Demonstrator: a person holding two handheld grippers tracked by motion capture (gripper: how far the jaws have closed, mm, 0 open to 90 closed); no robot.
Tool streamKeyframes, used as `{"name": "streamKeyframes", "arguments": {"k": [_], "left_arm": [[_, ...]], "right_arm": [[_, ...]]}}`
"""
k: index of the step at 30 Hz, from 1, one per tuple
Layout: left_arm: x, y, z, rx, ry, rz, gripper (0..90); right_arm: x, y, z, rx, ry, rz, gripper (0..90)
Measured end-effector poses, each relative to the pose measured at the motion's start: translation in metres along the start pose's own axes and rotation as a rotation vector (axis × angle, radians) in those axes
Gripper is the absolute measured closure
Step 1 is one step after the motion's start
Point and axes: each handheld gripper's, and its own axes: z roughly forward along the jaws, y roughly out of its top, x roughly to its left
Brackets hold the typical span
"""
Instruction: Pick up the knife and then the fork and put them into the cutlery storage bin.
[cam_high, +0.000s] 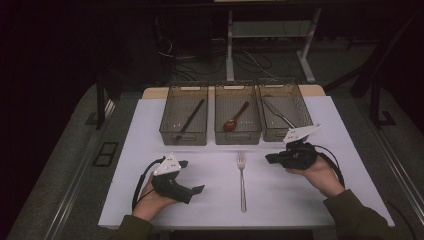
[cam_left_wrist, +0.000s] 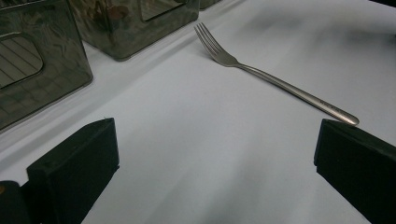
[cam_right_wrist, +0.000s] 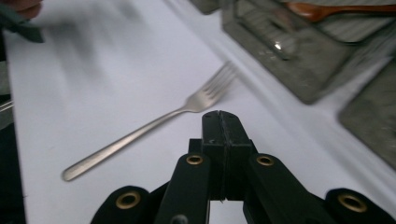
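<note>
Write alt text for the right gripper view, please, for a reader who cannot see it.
The right gripper, its two black jaws pressed shut with nothing between them, points at a metal fork lying on a white table. Dark translucent bins stand beyond the fork, one holding a brown wooden spoon.

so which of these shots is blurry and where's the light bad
Right gripper view: smeared with motion, the fork and bins soft, the shut tongs sharper. Left gripper view: crisp fork, soft shadows. High view: white table lit, surroundings nearly black.
</note>
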Motion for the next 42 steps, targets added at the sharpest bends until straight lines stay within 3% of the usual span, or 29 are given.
{"name": "streamKeyframes", "arguments": {"k": [13,15,16,18,25,34,42], "left_arm": [[0.000,0.000,0.000,0.006,0.002,0.004,0.0],[0.000,0.000,0.000,0.006,0.002,0.002,0.0],[0.000,0.000,0.000,0.006,0.001,0.001,0.0],[0.000,-0.001,0.000,0.006,0.003,0.002,0.0],[0.000,-0.001,0.000,0.006,0.001,0.002,0.0],[0.001,-0.001,0.000,0.002,0.003,0.001,0.0],[0.001,-0.001,-0.001,0.002,0.004,0.002,0.0]], "right_arm": [[0.059,-0.005,0.043,0.086,0.132,-0.105,89.0],[0.066,-0.005,0.049,0.102,0.154,-0.116,89.0],[0.069,-0.006,0.053,0.117,0.155,-0.156,89.0],[0.075,-0.007,0.060,0.132,0.170,-0.176,89.0],[0.091,-0.012,0.080,0.192,0.200,-0.224,89.0],[0.096,-0.015,0.079,0.239,0.159,-0.237,89.1],[0.089,-0.020,0.069,0.269,0.110,-0.223,89.1]]}}
